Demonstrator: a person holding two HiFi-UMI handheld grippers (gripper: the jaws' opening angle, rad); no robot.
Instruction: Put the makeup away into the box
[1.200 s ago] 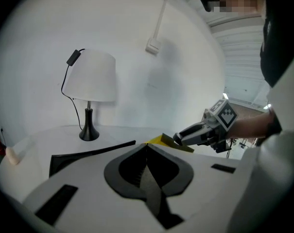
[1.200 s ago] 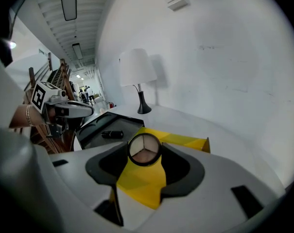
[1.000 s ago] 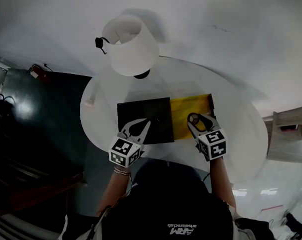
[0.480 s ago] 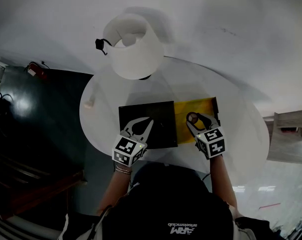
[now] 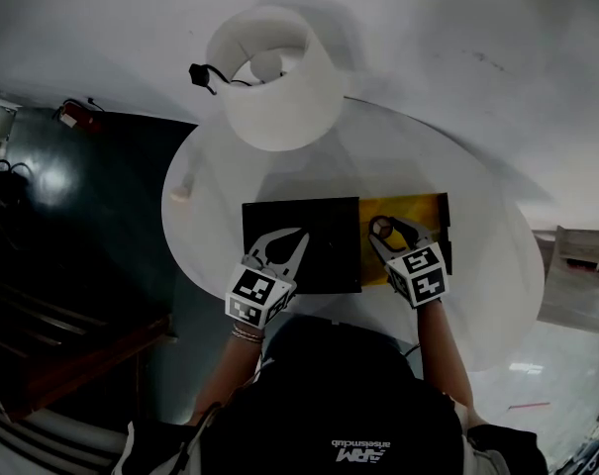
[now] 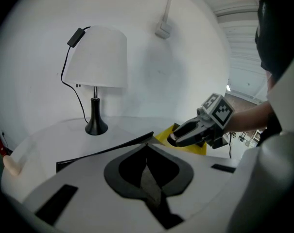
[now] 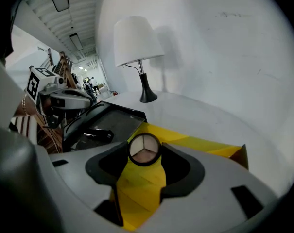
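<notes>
A black open box [image 5: 309, 228] lies on the round white table [image 5: 497, 285], with a dark tube-like item [image 7: 95, 135] inside it. Right of it lies a yellow sheet [image 5: 418, 216]. My right gripper [image 5: 383, 229] hovers over the yellow sheet by the box's right edge, shut on a round compact [image 7: 144, 149] with three pale shades. My left gripper [image 5: 279, 248] is shut with nothing in it, over the box's near left part. In the left gripper view the shut jaws [image 6: 147, 152] point over the box's rim [image 6: 108, 151] toward the right gripper [image 6: 178, 137].
A white table lamp [image 5: 274, 77] with a black base and cord switch stands on the table's far side, behind the box. A small pale lump [image 5: 180, 194] lies at the table's left edge. A dark floor and furniture lie to the left.
My right gripper has sunk and come closer to the box's right edge, still carrying the compact. The left gripper has dropped a little over the box's near side.
</notes>
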